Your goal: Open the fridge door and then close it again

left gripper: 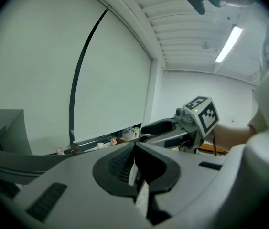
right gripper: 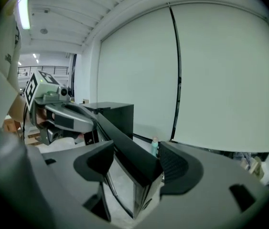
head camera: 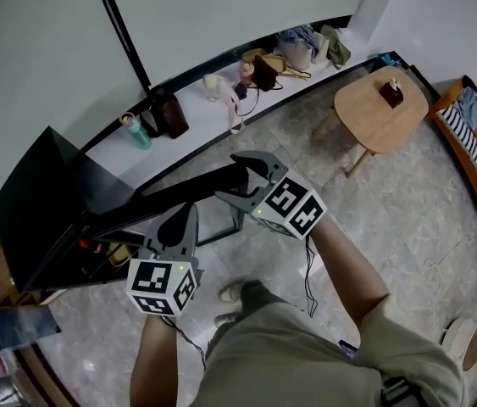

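Observation:
A low black fridge (head camera: pixel 39 202) stands at the left in the head view. Its door (head camera: pixel 179 195) is swung open and reaches out to the right. My right gripper (head camera: pixel 243 181) straddles the door's free end with one finger on each side. In the right gripper view the door edge (right gripper: pixel 133 160) fills the gap between the pads, so the jaws are shut on it. My left gripper (head camera: pixel 187 219) hovers just in front of the door's middle. Its jaws are shut (left gripper: pixel 135 165) with nothing between them. The right gripper (left gripper: pixel 170 128) also shows in the left gripper view.
A white ledge along the wall carries a teal bottle (head camera: pixel 139 132), a dark bag (head camera: pixel 170 114) and several other bags. A round wooden table (head camera: pixel 382 104) and a striped sofa (head camera: pixel 475 155) stand to the right. The person's legs and a shoe (head camera: pixel 234 292) are close behind the door.

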